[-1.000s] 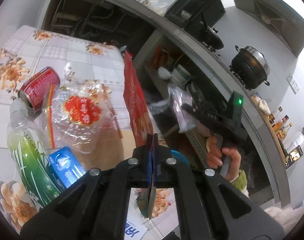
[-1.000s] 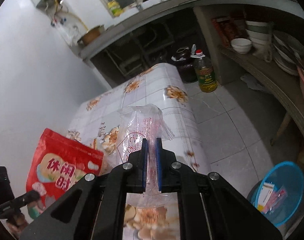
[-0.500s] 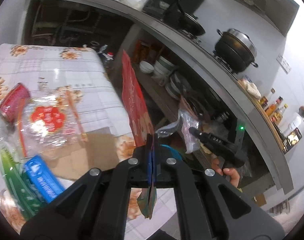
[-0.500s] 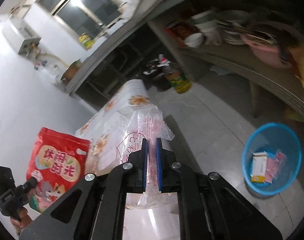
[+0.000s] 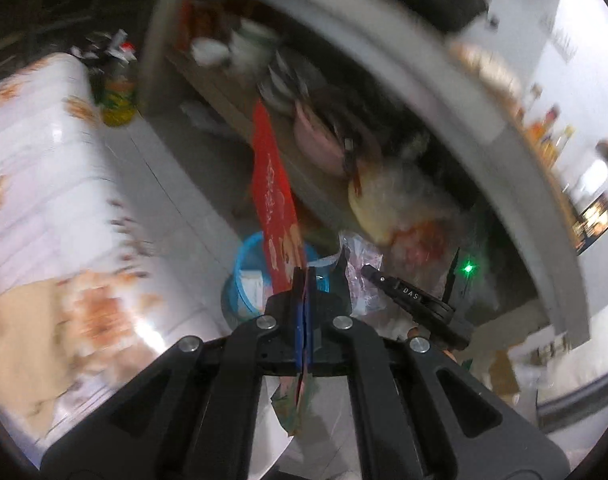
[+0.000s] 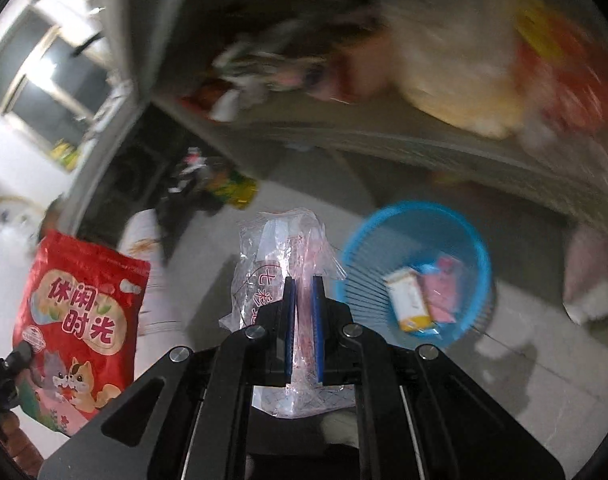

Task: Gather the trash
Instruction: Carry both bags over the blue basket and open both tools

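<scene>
My left gripper is shut on a red snack bag, seen edge-on and standing up from the jaws. The same red snack bag shows its printed face at the left of the right wrist view. My right gripper is shut on a crumpled clear plastic bag with red print. That clear plastic bag and the right gripper appear just right of my left jaws. A blue basket on the floor holds a few small packets; the blue basket lies right behind the red bag.
The floral-clothed table edge runs down the left. A low shelf with bowls and bagged goods sits behind the basket. An oil bottle stands on the tiled floor by the table's far end.
Both grippers swung off the table toward the floor with their bags still held. The blue basket has come much closer and larger in both views; the table trash has slid out of sight.
</scene>
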Motion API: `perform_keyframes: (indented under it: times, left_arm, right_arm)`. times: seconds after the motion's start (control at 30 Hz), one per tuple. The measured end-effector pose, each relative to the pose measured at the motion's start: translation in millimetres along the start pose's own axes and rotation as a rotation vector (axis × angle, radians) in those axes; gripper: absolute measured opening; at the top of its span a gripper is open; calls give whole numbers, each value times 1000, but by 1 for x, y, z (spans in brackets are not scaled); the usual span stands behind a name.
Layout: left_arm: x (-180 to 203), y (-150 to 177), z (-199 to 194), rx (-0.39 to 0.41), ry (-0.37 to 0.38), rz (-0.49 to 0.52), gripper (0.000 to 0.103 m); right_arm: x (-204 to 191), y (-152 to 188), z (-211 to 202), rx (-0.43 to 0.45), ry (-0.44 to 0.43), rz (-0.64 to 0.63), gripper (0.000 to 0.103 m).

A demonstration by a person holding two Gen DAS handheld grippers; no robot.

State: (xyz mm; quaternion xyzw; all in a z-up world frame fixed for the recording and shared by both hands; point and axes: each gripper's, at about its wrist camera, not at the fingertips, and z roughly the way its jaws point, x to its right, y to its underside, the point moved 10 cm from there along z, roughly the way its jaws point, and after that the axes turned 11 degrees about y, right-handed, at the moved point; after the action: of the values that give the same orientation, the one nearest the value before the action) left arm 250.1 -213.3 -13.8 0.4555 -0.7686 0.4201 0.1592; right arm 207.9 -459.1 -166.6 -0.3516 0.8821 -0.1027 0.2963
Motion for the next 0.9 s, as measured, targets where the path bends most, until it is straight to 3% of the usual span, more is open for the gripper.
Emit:
perform_keyframes:
  times: [0.17,0.27,0.5,0.53,0.57,0.6,0.63,0.67,0.9]
  left_arm:
    - [2,8,107,-195,-33,3,0]
    - [-2,15,157,-267,-54,2,0]
    - [-21,19,250,-364,-112,39,0]
    - [-25,18,263,-363,-125,47,0]
    - [-29,18,273,-364,-137,51,7]
    - [-29,17,280,-368,-141,53,18]
    - [-32,19,289,-376,-147,56,24]
    - [-33,21,294,-387,-154,54,32]
    - [-25,28,286,-397,-116,63,38]
  right_arm:
    - [53,11,45,-74,78,81,8]
    - [72,16,76,-115,125,88,8]
    - [89,12,145,-158,201,80,10]
    - [89,12,155,-164,214,70,14]
    - [93,13,170,-177,233,66,20]
    - [98,16,178,-186,252,68,35]
    - [105,19,184,-193,272,72,42]
    - [112,23,191,-200,297,81,42]
    - [140,40,170,-172,294,158,46]
